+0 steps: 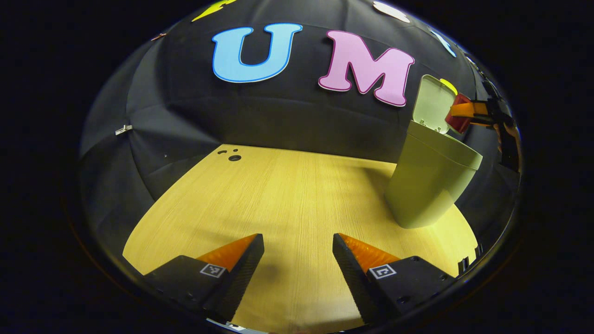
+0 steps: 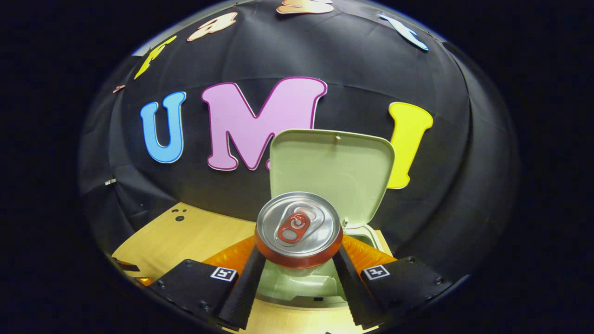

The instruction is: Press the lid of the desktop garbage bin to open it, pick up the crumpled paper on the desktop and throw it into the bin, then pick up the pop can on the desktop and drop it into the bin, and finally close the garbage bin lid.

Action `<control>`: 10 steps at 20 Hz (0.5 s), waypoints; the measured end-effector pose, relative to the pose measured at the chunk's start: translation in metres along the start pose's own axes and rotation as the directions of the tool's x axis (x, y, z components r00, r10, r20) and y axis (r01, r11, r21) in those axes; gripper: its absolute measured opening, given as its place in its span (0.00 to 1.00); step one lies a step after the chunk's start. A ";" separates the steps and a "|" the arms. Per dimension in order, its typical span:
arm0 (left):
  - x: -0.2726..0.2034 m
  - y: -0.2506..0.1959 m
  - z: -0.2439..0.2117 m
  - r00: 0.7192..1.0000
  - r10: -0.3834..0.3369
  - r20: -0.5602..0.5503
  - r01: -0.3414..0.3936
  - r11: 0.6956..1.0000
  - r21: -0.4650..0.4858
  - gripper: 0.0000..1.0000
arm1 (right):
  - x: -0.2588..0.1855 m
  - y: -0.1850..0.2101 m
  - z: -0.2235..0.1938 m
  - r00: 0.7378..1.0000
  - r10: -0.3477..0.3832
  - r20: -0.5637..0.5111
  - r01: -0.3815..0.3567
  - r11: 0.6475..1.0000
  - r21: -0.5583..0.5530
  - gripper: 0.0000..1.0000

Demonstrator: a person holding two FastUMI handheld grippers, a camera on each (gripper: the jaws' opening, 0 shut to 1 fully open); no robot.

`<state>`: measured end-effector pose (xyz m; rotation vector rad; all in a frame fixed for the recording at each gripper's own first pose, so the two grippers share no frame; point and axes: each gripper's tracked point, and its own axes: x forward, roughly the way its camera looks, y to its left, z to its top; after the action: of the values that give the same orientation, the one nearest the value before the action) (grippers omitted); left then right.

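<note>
So the right gripper (image 2: 299, 260) has the can (image 2: 298, 230) pinched between both fingers, held on its side with the pull-tab end facing back at the camera, and it's hanging right over the mouth of the bin (image 2: 320, 278). The lid (image 2: 332, 169) stands up behind it, fully flipped open. In the left gripper view you can see the same thing from across the desk (image 1: 287, 195): the bin (image 1: 429, 185) sits off to the right, with the can (image 1: 457, 118) poking in above its rim. To do this drop well I'd say get the can centred over the opening first, clear of the lid and the rim, then just spread the fingers and let it fall rather than shoving it down, since a nudge could tip a light bin. The left gripper (image 1: 298, 253) is spread wide with nothing in it, hovering low over bare wood. Count-wise: one bin, one lid, one can, two grippers. The paper is probably already inside, but the bottom of the bin is too murky past the can to be sure.
</note>
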<state>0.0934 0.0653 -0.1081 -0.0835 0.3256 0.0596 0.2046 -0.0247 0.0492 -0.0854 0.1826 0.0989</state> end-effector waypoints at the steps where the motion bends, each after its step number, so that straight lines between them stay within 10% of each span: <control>1: 0.001 0.000 -0.001 1.000 0.007 -0.003 -0.007 1.000 0.000 0.96 | 0.003 -0.004 -0.006 1.000 -0.005 -0.012 0.005 1.000 0.001 0.83; 10: 0.005 -0.001 -0.007 0.998 0.046 -0.032 -0.047 0.999 -0.028 0.96 | 0.028 -0.018 -0.045 0.996 -0.006 -0.093 0.009 1.000 0.030 0.83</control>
<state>0.0962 0.0635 -0.1161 -0.1059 0.3577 0.1089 0.2257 -0.0438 0.0018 -0.0602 0.2771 0.0850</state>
